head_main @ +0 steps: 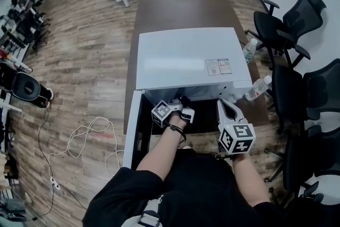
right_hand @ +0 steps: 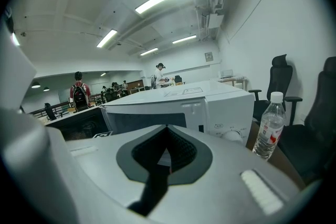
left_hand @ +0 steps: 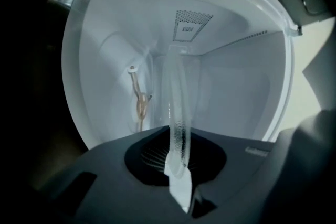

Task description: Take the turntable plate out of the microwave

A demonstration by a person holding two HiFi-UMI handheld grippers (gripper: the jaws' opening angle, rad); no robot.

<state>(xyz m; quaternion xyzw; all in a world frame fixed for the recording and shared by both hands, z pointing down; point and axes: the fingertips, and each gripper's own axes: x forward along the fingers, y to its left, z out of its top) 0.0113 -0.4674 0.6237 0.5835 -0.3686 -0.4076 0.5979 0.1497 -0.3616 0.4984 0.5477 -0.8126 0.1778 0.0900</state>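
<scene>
The white microwave (head_main: 186, 58) stands on a dark table with its door (head_main: 132, 125) swung open to the left. My left gripper (head_main: 172, 111) reaches into the opening. In the left gripper view my left gripper (left_hand: 178, 160) is shut on the rim of the clear glass turntable plate (left_hand: 176, 107), which runs edge-on away from the jaws into the pale cavity (left_hand: 236, 86). My right gripper (head_main: 234, 119) hovers outside, in front of the microwave's right side. Its jaws (right_hand: 167, 152) are shut with nothing between them, facing the microwave (right_hand: 210, 107).
Two water bottles (head_main: 249, 50) (head_main: 257, 87) stand on the table right of the microwave; one bottle (right_hand: 269, 128) is close to the right gripper. Black office chairs (head_main: 297, 18) line the right wall. A white cable (head_main: 79, 141) lies on the wooden floor at left.
</scene>
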